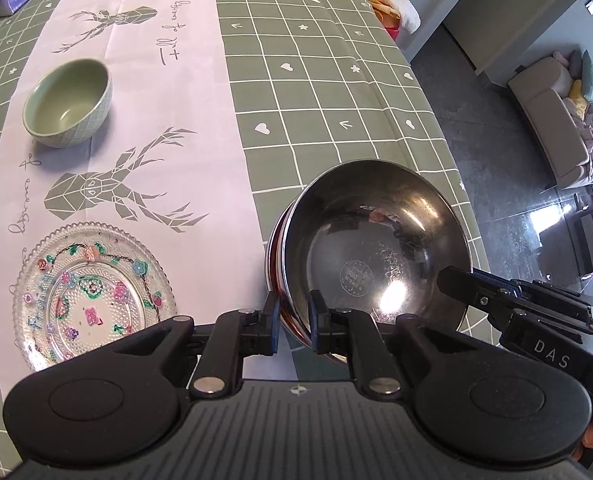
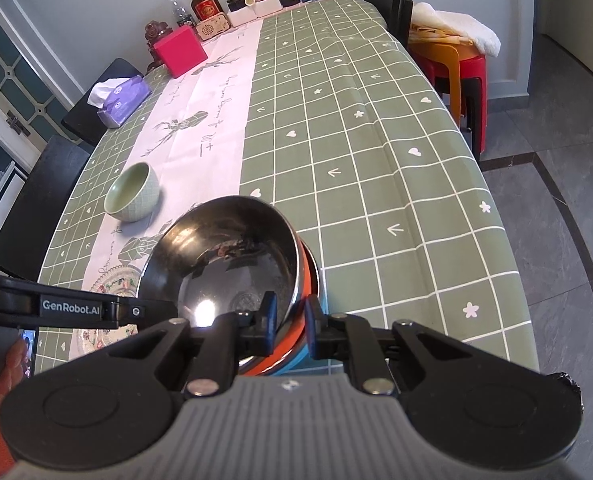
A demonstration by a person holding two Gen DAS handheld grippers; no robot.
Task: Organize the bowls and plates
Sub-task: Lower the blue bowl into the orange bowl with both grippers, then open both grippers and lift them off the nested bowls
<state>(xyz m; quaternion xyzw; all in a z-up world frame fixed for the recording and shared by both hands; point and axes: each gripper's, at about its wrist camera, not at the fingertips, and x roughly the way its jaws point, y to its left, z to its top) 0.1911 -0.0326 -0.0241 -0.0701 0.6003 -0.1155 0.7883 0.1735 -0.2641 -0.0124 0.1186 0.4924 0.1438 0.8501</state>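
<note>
My left tongs pinch the thin rim of a polished stainless-steel bowl; my right tongs clamp the opposite rim, both nearly closed on it. The round bowl, orange-banded outside, sits tilted over the bench with its green grid-patterned cloth. Beside it lies a beaded glass plate painted with flowers; farther off, a matte green ceramic bowl with a diamond-embossed wall.

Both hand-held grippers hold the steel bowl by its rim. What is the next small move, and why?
Probably lower it slowly to the tablecloth. The left hand-held gripper and right hand-held gripper pinch opposite sides of the steel bowl, which is tilted; whether it touches the cloth is unclear. The glass plate lies beside it.
</note>
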